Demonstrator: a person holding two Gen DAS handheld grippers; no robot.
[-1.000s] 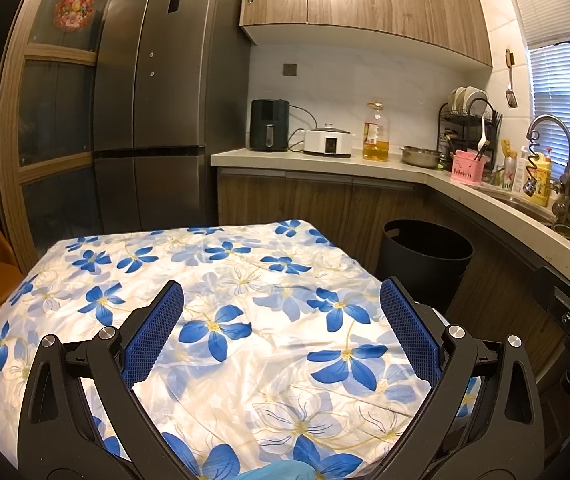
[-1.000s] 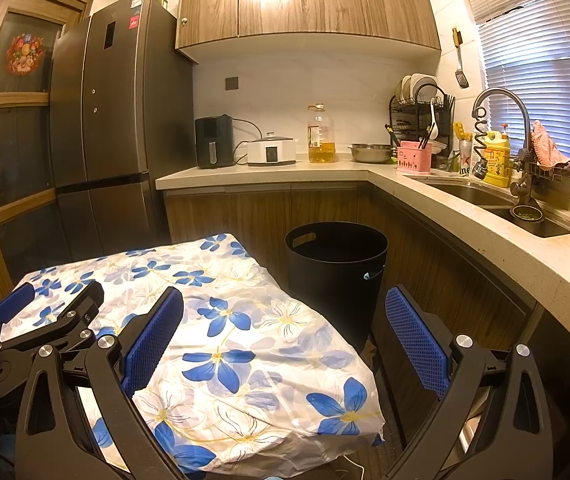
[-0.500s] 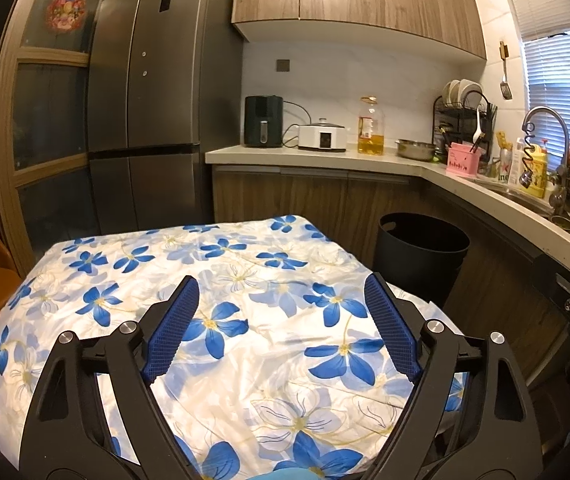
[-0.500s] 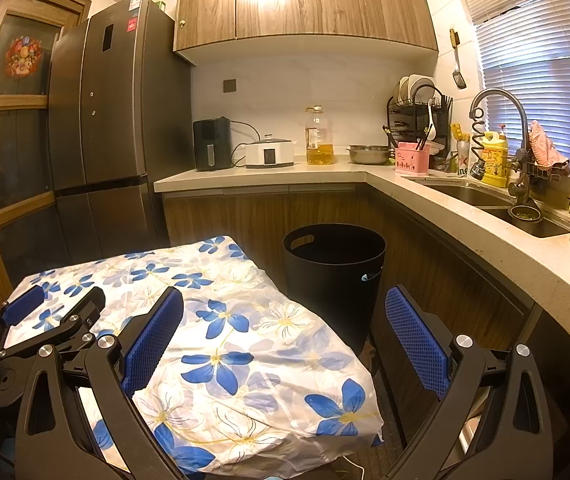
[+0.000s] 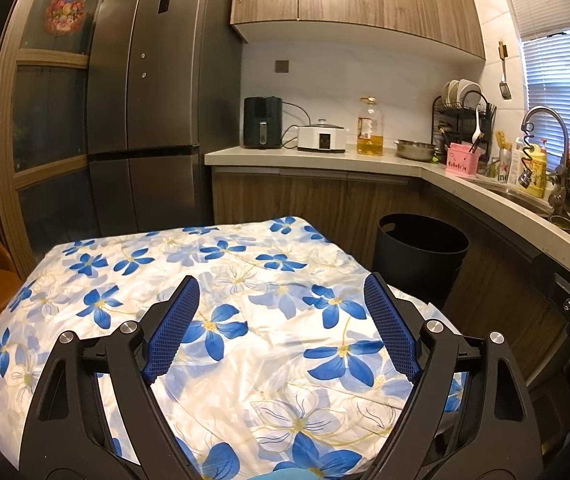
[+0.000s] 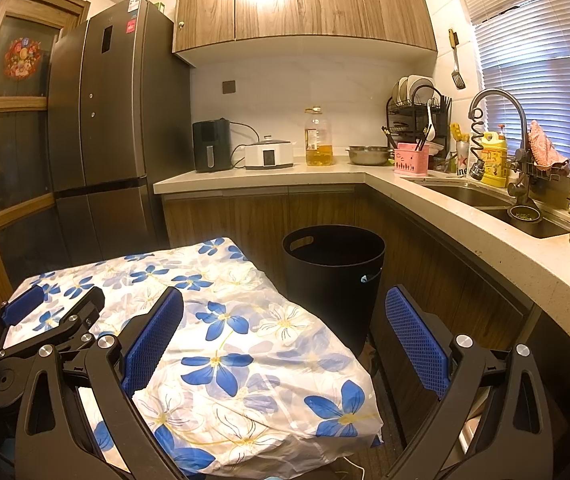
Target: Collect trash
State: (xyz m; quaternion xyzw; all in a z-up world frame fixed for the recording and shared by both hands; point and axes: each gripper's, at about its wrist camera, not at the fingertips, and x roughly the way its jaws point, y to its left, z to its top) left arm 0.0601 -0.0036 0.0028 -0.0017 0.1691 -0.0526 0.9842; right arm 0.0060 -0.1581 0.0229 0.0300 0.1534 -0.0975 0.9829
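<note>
A kitchen. A tall grey fridge stands at ten o'clock, a counter runs from twelve to three. A table under a blue-flowered cloth fills the foreground. A black bin, its inside too dark to read, sits on the floor at one o'clock, just beside the table. The left gripper and right gripper hover with jaws apart, holding nothing. No trash shows.
</note>
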